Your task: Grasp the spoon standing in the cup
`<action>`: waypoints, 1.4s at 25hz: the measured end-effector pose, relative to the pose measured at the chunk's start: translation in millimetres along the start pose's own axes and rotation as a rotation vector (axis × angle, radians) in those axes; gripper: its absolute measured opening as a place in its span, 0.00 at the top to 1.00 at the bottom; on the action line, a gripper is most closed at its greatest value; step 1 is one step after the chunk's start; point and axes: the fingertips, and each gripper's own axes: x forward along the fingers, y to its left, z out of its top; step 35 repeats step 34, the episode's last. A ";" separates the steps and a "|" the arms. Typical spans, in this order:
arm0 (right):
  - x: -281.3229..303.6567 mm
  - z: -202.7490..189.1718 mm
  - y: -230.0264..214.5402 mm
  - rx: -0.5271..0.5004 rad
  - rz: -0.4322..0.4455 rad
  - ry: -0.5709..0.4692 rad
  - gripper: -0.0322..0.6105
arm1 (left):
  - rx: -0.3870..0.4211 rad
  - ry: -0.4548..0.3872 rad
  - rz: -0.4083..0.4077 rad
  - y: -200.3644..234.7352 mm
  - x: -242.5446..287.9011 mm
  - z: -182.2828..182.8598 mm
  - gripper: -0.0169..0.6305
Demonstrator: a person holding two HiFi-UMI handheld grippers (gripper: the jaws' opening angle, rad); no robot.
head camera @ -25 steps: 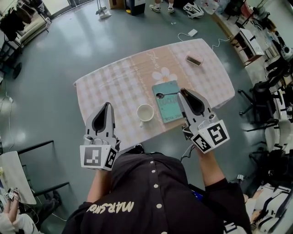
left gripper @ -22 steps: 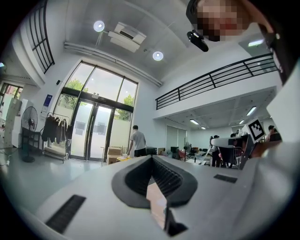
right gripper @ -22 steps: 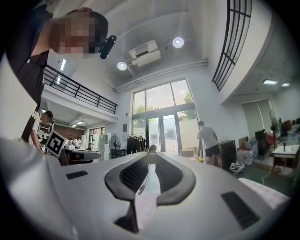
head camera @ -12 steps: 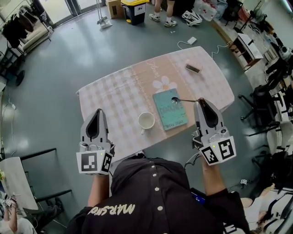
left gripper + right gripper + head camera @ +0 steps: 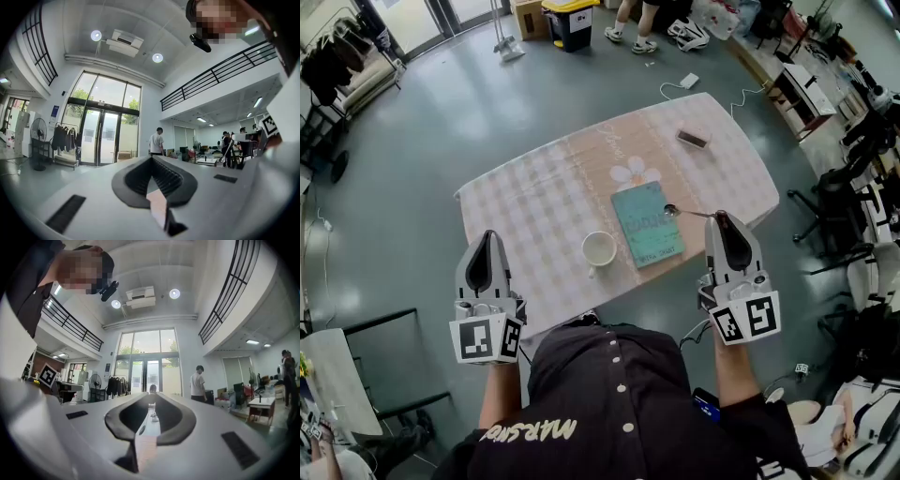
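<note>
The right tool [image 5: 719, 217] stays clamped on the spoon [image 5: 684, 212] and has drawn back rightward — bowl now over the book [image 5: 647, 230] corner, clear of the cup [image 5: 599, 250]. Grasp looks done; left tool [image 5: 487, 236] closed, empty.

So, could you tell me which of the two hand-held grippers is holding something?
The right hand-held gripper: its jaws clamp the spoon by its handle, while the left hand-held gripper holds nothing.
</note>
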 end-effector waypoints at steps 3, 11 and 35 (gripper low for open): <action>-2.0 -3.3 -2.5 -0.011 -0.021 0.005 0.88 | -0.002 0.006 0.004 1.9 -0.3 -1.2 0.96; 3.0 -9.8 0.6 -0.013 -0.013 0.026 0.88 | -0.006 0.009 -0.013 -5.4 0.7 -4.1 0.96; 9.4 -12.4 10.4 -0.025 0.006 0.036 0.88 | -0.027 0.005 -0.019 -5.0 -3.9 -5.4 0.96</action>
